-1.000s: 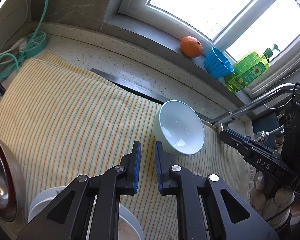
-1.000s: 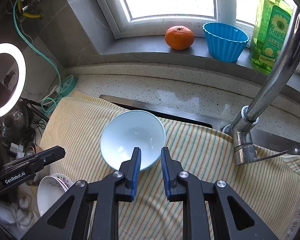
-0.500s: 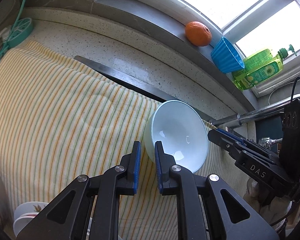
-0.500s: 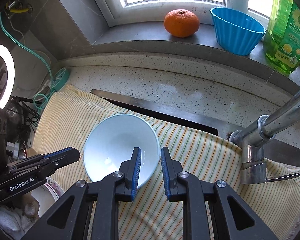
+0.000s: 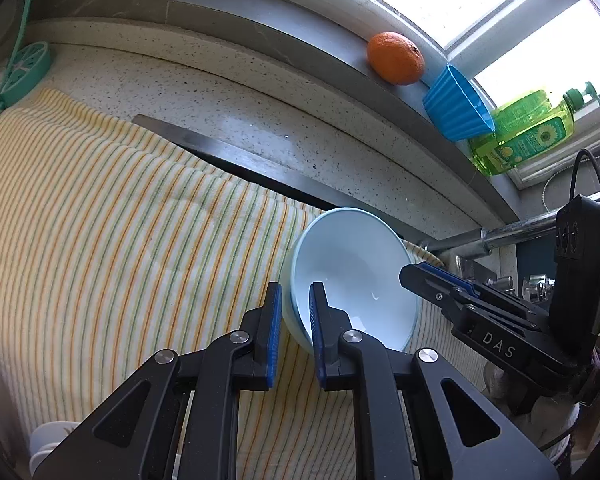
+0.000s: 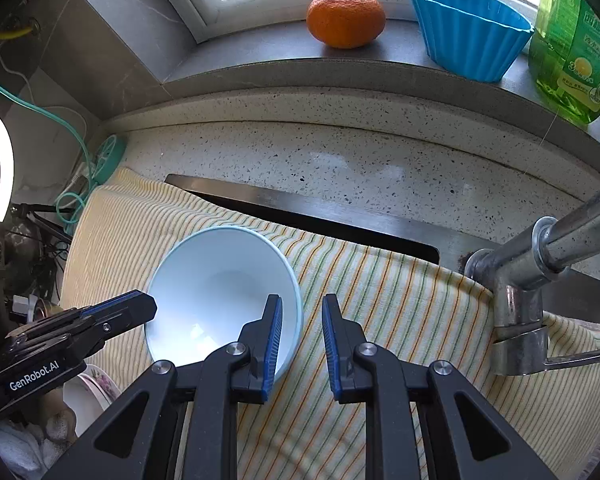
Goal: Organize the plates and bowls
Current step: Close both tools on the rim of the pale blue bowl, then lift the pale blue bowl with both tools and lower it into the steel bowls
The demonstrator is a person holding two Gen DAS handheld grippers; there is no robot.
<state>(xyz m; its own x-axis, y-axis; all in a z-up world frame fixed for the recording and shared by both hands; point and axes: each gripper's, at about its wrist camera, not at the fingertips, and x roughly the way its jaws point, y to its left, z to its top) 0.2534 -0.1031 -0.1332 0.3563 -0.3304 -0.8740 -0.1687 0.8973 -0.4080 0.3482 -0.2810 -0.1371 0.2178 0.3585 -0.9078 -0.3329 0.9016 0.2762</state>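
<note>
Striped towel (image 5: 112,240) lies bare left of pale bowl (image 6: 224,292): open passage there. Right side crowded by faucet (image 6: 540,264). Behind, windowsill holds orange (image 6: 345,18), blue cup (image 6: 470,32), soap bottle (image 6: 572,48). Plates (image 6: 92,396), possibly stacked, block near-left corner.

Pale blue bowl (image 5: 356,276) (image 6: 220,292): glossy, empty, upright on the striped cloth by the sink edge. White floral-edged plates (image 6: 94,394) stacked at the lower left, mostly hidden.

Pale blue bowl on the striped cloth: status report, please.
Left gripper and right gripper each astride the rim, not clamped. Pale blue bowl upright on the striped cloth. Nothing in the way.
</note>
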